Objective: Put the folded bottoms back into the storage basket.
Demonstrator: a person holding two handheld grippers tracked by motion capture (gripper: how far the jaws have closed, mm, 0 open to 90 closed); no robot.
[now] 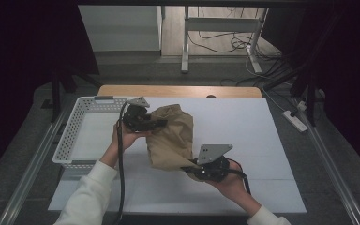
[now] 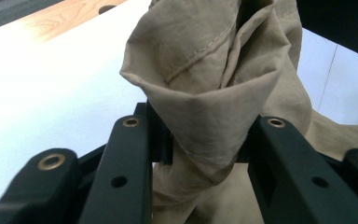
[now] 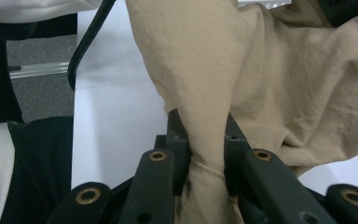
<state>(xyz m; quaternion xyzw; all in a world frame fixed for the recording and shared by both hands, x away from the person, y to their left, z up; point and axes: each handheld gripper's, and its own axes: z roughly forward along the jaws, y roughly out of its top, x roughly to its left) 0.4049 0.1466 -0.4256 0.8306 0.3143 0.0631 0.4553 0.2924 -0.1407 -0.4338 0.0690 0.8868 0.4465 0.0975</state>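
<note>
A tan cloth garment [image 1: 171, 136] lies bunched near the middle of the white table surface [image 1: 243, 126], just right of a white perforated basket [image 1: 82, 129] that stands at the table's left side. The left gripper [image 1: 161, 123], held in the person's left hand [image 1: 127, 136], meets the cloth at its upper left edge; in the left gripper view its two black jaws stand on either side of a gathered fold of the garment [image 2: 214, 93] and press into it, so this gripper is pinching the fabric. The fold rises between the jaws and twists upward, with a stitched seam visible across it. The right gripper [image 1: 190, 167], held in the person's right hand [image 1: 229, 180], meets the cloth at its lower right corner; in the right gripper view the jaws are drawn close together on a narrow neck of the garment [image 3: 205, 93], with a hemmed edge caught between them, so this gripper too is clamped on the fabric. A grey three-cornered plate [image 1: 213, 152] sits on top of the right gripper, and a black cable [image 1: 120, 178] trails from the left gripper down along the white sleeve [image 1: 89, 197]. A strip of bare wooden tabletop [image 1: 178, 91] shows along the far edge. Beyond the table, white frame legs [image 1: 185, 42] and loose cables [image 1: 225, 42] lie on the floor.
</note>
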